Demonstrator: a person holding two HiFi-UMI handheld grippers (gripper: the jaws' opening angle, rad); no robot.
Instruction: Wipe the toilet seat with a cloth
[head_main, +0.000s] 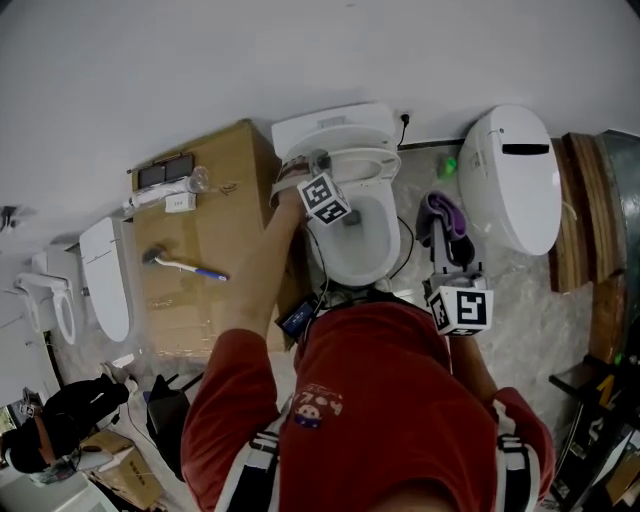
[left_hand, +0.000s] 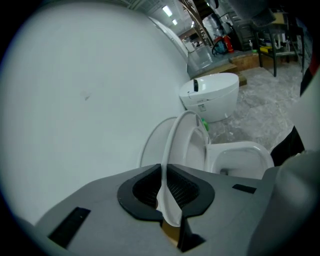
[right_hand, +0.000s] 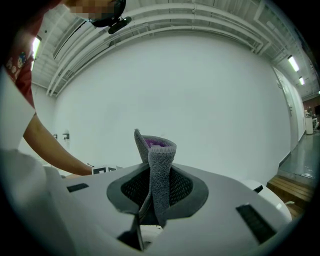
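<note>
Seat clamped, cloth in hand — at the middle toilet

The left gripper is clenched on the thin white rim of the toilet seat, tilted up off the bowl. The right gripper — just beside the bowl's right edge — pinches the grey-and-purple cloth, folded upright.

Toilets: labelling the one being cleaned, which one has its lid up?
The middle toilet, right in front of the person: lid up, bowl showing, left hand-held gripper clamped on its seat. The right toilet has its lid shut.
</note>
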